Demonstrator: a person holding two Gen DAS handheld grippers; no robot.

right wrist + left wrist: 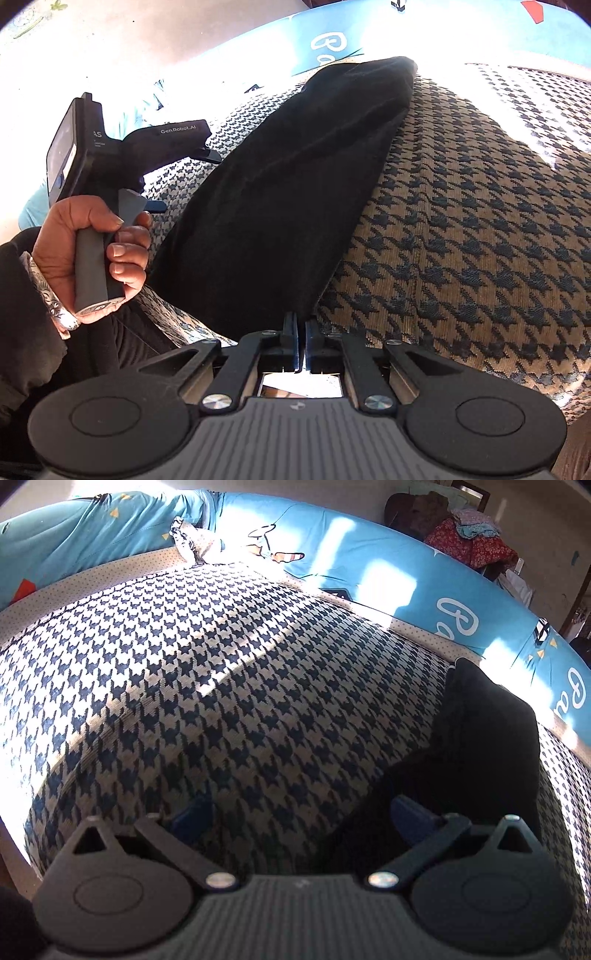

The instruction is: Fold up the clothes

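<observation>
A black garment [295, 177] lies folded in a long band on a houndstooth cloth [461, 221]. My right gripper [301, 332] is shut at the garment's near edge; whether cloth is pinched between the pads is hidden. My left gripper [299, 812] is open, its blue fingertips [410, 808] spread wide just above the houndstooth cloth [221, 683], with the black garment [476, 746] against its right finger. In the right wrist view the left gripper [188, 181] is held in a hand at the garment's left side.
A blue printed bedsheet [369, 561] lies beyond the houndstooth cloth. A pile of red and patterned clothes [469, 535] sits at the far right. A crumpled white cloth [192, 539] lies at the far edge. Strong sunlight falls across the bed.
</observation>
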